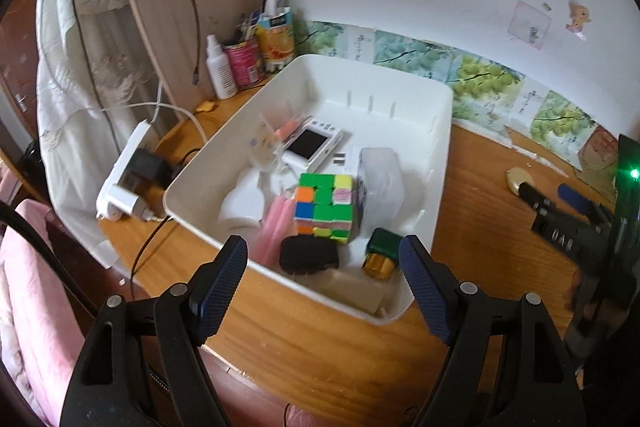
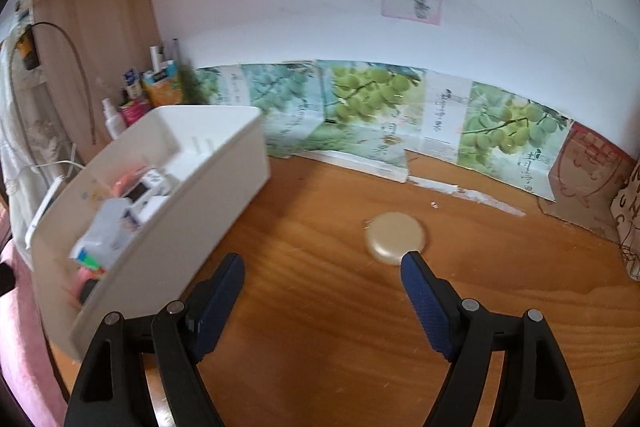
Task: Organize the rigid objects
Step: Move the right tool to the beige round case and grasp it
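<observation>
The right gripper (image 2: 322, 279), jaws apart and empty, faced the gold disc (image 2: 396, 237), likely last for the bin (image 1: 436, 163); the left gripper (image 1: 322, 263) hung apart and empty over it.

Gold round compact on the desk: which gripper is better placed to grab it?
Right. The right gripper is open, with the compact just beyond its fingertips. The left gripper hovers over the white bin.

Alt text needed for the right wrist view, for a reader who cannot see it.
The right gripper hangs open and empty over a wooden desk, with a round gold compact lying just beyond its right fingertip. To the left stands a white bin holding small items, and grape-print paper lines the wall behind.
</observation>
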